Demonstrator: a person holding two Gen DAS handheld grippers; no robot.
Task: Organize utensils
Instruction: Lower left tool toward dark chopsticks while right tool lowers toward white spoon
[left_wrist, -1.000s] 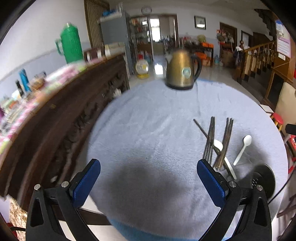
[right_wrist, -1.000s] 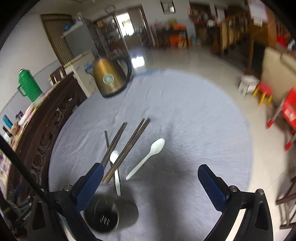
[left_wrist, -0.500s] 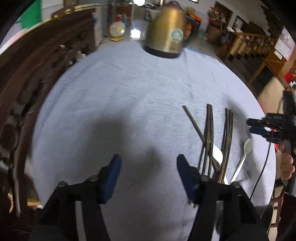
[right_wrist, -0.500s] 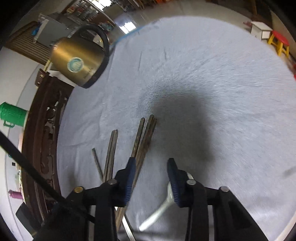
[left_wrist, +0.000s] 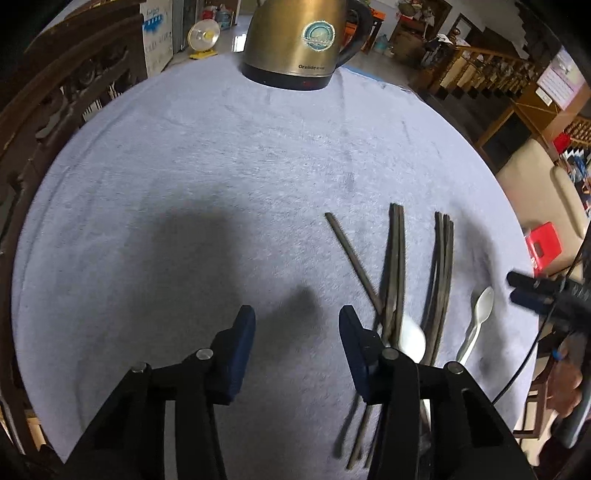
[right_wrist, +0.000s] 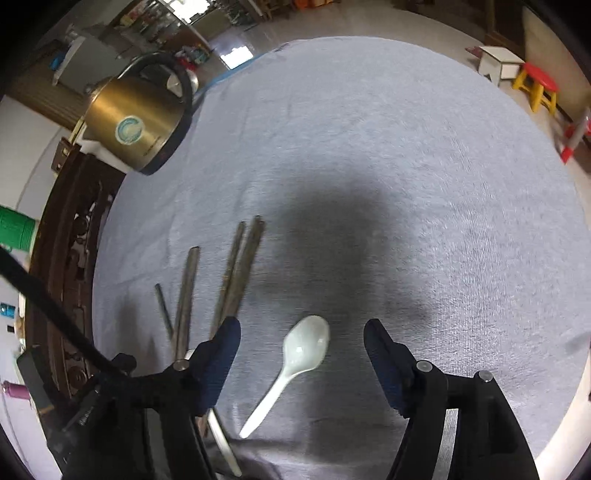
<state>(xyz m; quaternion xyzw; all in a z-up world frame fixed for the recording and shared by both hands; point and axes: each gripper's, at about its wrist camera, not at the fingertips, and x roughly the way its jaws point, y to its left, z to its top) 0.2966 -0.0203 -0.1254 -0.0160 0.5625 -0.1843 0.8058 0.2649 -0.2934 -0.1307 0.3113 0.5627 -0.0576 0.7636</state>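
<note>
Right now your right tongs (right_wrist: 301, 347) hang apart over the white spoon (right_wrist: 295, 360) on the desk (right_wrist: 406, 147), one finger on each side, not touching it. Your left tongs (left_wrist: 297, 334) are apart too, holding nothing, just beside the dark chopsticks (left_wrist: 439, 273). You look ready to pick up; go lower and squeeze the spoon
</note>
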